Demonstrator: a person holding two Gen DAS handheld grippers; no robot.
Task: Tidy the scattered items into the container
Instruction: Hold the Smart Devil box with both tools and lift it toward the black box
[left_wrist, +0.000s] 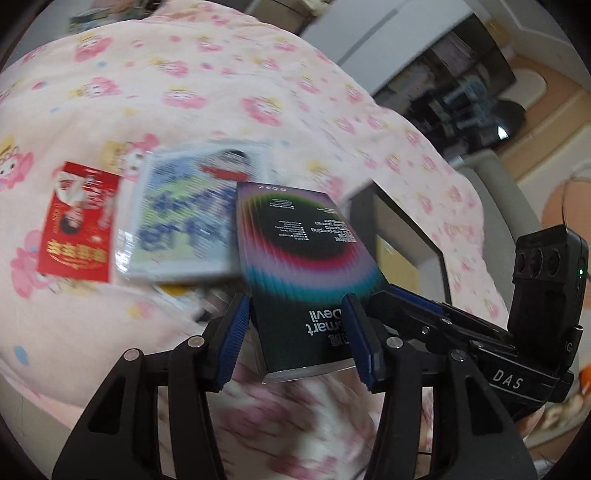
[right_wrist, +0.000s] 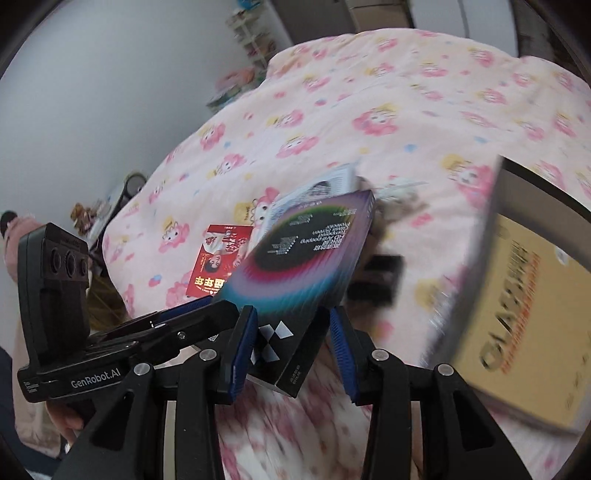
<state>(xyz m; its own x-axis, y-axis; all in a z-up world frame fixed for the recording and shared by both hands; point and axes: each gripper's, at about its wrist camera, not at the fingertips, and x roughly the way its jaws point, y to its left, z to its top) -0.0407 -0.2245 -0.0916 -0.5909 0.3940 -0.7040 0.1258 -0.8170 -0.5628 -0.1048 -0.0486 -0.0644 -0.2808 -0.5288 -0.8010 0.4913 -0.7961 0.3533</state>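
Pink flower-print bedspread (right_wrist: 369, 122) fills everything ahead of the fingers. Plain pale wall (right_wrist: 110, 92) left of the right fingers, cluttered rack (right_wrist: 255, 40) at its far end. Dark shelving (left_wrist: 454, 85) and tan floor (left_wrist: 554, 147) up right of the left fingers. Soft, even light.

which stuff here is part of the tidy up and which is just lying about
Job:
dark box, held by both tongs, left and right
red packet
blue-printed packet
container

Lying about:
floral quilt
shelf clutter
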